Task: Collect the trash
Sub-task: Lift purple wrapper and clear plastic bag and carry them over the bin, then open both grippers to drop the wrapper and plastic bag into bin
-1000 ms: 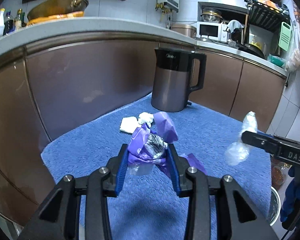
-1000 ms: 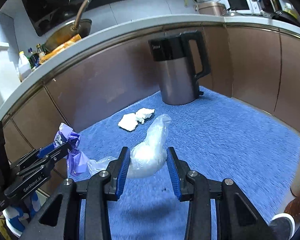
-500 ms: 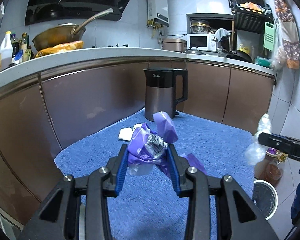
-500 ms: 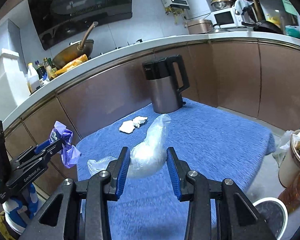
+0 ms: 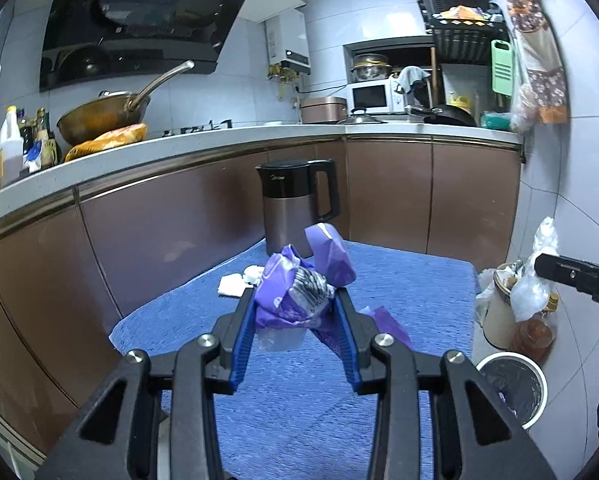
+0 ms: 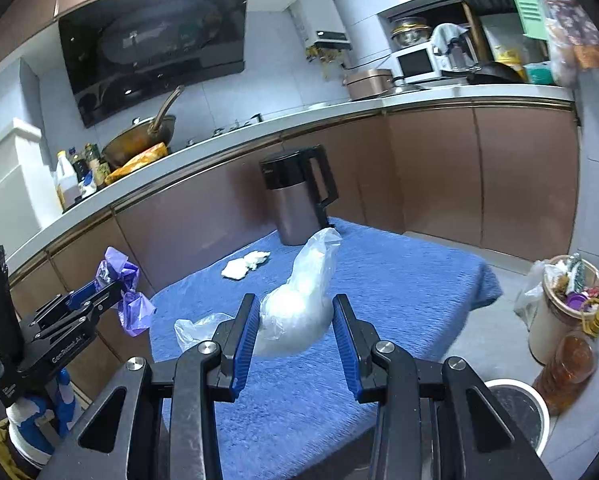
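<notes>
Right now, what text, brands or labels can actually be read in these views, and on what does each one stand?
"GenRobot.AI": on the side of the left tool, seen from the right wrist view.
Kettle logo: a small white mark on the black top, too blurred to read.
Bottle labels on the counter: too small to read.

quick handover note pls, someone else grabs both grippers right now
Left gripper: shut on a purple wrapper.
Right gripper: shut on a clear plastic bag.
Both are held above the blue cloth.
Still lying on the cloth: white crumpled paper, near the kettle.
The white bin stands on the floor to the right.
Left to do: drop both pieces in the bin, then fetch the paper.
</notes>
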`<state>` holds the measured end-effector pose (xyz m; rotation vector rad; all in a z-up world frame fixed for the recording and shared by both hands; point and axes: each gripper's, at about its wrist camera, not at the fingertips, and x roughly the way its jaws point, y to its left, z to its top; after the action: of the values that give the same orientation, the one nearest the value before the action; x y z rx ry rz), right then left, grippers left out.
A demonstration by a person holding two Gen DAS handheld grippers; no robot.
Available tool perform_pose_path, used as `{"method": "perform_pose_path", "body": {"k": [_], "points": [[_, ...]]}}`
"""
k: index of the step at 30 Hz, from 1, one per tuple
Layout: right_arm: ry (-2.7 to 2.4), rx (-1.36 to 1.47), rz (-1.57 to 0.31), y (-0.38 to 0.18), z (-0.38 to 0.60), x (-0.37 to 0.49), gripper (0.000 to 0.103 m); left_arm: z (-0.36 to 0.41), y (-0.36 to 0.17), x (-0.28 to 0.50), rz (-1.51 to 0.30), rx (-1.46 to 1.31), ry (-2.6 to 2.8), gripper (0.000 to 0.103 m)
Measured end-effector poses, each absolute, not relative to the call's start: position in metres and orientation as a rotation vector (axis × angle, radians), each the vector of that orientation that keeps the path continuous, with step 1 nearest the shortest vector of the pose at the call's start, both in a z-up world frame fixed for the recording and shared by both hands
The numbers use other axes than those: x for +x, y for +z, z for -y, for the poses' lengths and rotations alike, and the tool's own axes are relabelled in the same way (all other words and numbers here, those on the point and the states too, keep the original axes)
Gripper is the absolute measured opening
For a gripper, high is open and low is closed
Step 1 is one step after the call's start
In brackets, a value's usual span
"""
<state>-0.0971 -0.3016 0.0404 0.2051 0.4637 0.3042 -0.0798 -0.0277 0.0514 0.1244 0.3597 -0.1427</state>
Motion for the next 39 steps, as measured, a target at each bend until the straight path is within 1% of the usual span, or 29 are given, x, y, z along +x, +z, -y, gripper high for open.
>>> {"method": "perform_pose_path", "body": {"k": [11, 19, 24, 30, 35, 37, 39], "points": [[0.193, 0.274, -0.452, 0.027, 0.353, -0.112, 0.035, 0.068, 0.05, -0.078, -0.368, 0.186, -0.21, 0.035], [0.07, 0.33, -0.487, 0.001, 0.405, -0.111, 0.035, 0.129, 0.034, -0.053, -0.428, 0.249, -0.336, 0.036], [-0.063, 0.332, -0.541, -0.024, 0.442, -0.11, 0.035, 0.196, 0.01, -0.032, -0.507, 0.29, -0.5, 0.036], [-0.216, 0.336, -0.652, -0.068, 0.486, -0.104, 0.035, 0.276, -0.03, -0.006, -0.634, 0.333, -0.659, 0.038], [-0.291, 0.38, -0.729, -0.105, 0.516, -0.1, 0.035, 0.325, -0.056, 0.006, -0.715, 0.343, -0.761, 0.038], [-0.312, 0.396, -0.759, -0.118, 0.525, -0.098, 0.037, 0.342, -0.066, 0.009, -0.75, 0.332, -0.811, 0.04], [-0.328, 0.406, -0.783, -0.129, 0.532, -0.097, 0.037, 0.354, -0.074, 0.012, -0.781, 0.319, -0.846, 0.045]]}}
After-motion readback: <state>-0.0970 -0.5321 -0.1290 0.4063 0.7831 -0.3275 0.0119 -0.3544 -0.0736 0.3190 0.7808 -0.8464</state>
